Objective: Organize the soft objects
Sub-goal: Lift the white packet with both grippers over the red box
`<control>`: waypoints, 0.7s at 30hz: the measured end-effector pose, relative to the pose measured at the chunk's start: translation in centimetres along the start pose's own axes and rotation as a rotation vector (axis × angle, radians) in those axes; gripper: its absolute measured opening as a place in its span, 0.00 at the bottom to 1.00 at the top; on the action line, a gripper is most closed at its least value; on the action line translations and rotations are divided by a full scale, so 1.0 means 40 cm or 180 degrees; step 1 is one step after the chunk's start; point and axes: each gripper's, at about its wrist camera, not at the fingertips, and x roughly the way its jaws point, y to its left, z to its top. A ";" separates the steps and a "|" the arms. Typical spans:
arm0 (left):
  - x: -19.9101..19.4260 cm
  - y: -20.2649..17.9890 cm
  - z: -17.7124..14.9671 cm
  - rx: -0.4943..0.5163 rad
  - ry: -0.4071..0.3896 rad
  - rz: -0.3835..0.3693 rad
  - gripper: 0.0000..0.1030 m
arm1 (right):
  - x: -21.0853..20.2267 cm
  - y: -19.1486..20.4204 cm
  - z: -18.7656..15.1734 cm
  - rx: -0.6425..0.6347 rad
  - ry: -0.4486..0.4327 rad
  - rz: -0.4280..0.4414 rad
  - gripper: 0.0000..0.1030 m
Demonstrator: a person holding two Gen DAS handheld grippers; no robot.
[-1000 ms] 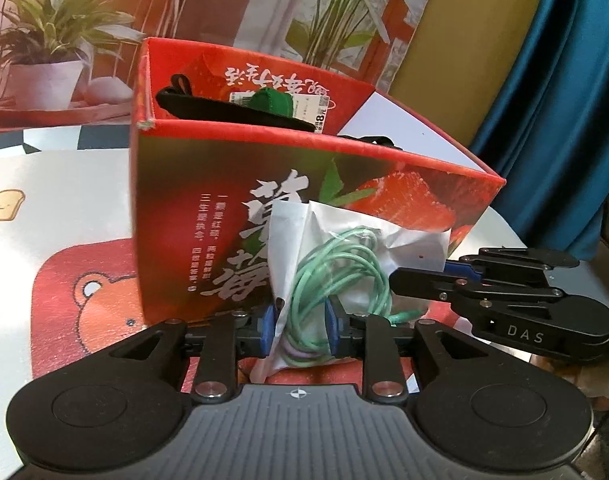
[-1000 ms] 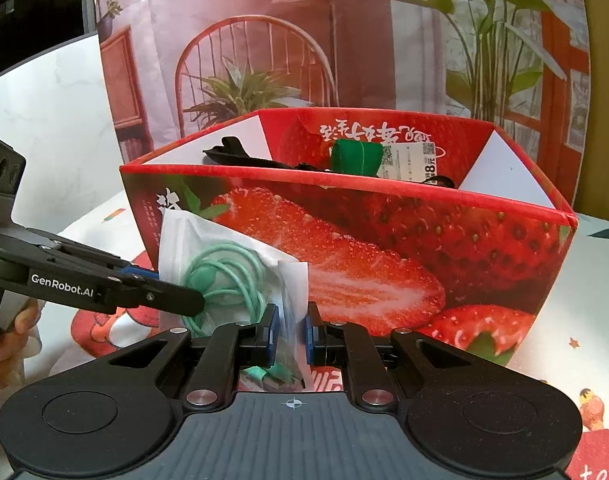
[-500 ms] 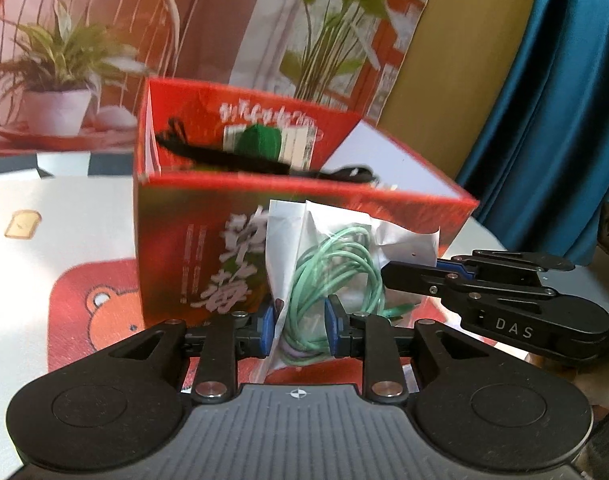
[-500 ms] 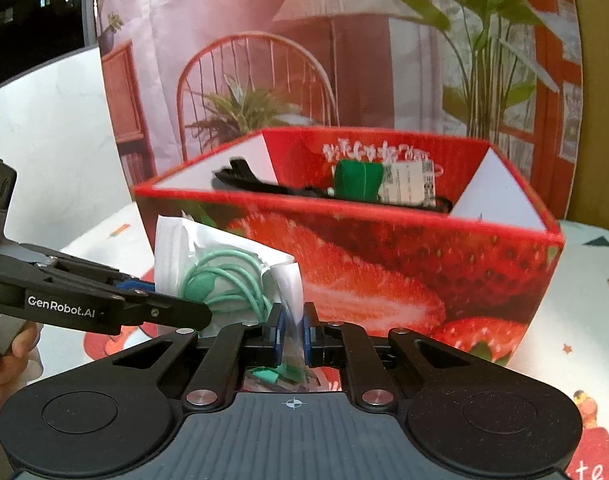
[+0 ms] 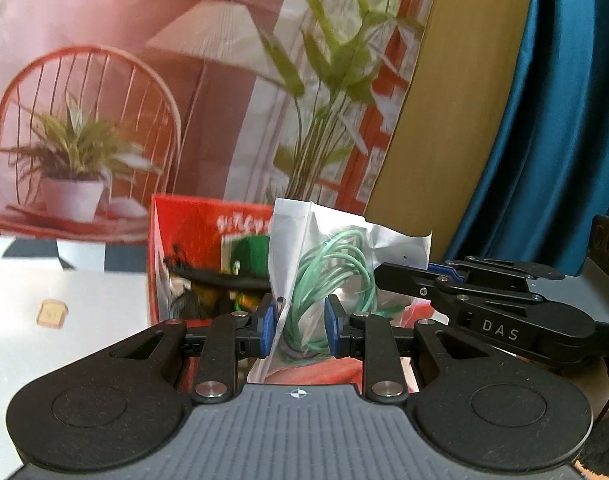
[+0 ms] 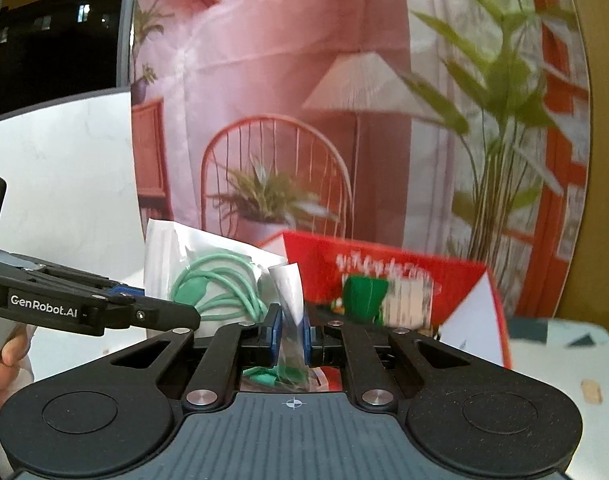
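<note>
The clear plastic bag with a coiled green cable inside [image 5: 324,276] hangs in the air, just in front of the open red cardboard box [image 6: 444,280]. The left tool [image 5: 298,326] and right tool [image 6: 292,330] both pinch it tight. The box lies straight ahead.

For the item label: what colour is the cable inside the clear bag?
Mint green cable, clearest in left wrist view.
</note>
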 end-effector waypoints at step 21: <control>0.168 0.058 0.114 -0.0010 0.0194 0.0222 0.26 | 0.176 -0.073 0.105 -0.0287 0.0027 -0.0132 0.10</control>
